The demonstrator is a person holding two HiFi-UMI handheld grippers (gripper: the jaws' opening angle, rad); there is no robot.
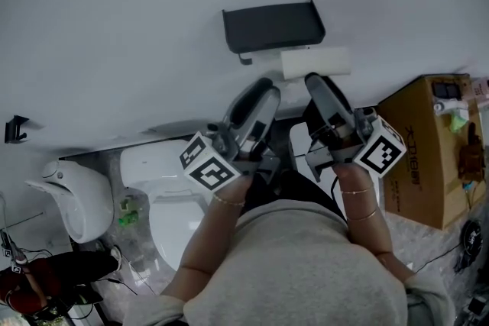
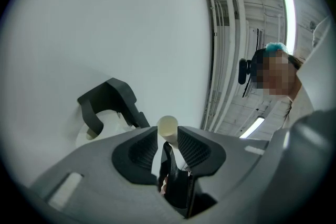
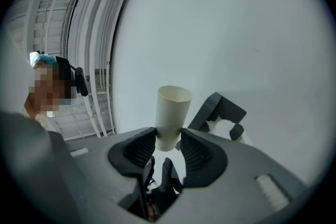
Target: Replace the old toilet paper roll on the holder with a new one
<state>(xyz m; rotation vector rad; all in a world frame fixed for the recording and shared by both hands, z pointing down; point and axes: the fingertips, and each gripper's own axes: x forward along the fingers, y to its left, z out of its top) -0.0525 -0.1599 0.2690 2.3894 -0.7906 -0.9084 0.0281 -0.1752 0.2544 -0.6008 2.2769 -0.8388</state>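
My right claw [image 3: 168, 138]: half open, clamped on cardboard tube [image 3: 173, 107] | my left claw [image 2: 167, 138]: narrower, tips pinching the tube's end | holder [image 1: 273, 27], far wall: white roll [image 1: 315, 62] inside.

Bare white wall [image 1: 114, 27] lies open left of the dark grey shelf-topped wall holder [image 1: 273, 27]. It and the white paper roll [image 1: 315, 62] beneath stand just ahead of the left gripper [image 1: 262, 90] and right gripper [image 1: 318, 82], side by side, a cream cylinder [image 2: 167, 126] and a cream cardboard tube [image 3: 172, 115] jutting from their jaws. A brown cardboard box [image 1: 428, 149] blocks the right, a white toilet [image 1: 157, 172] the space below.
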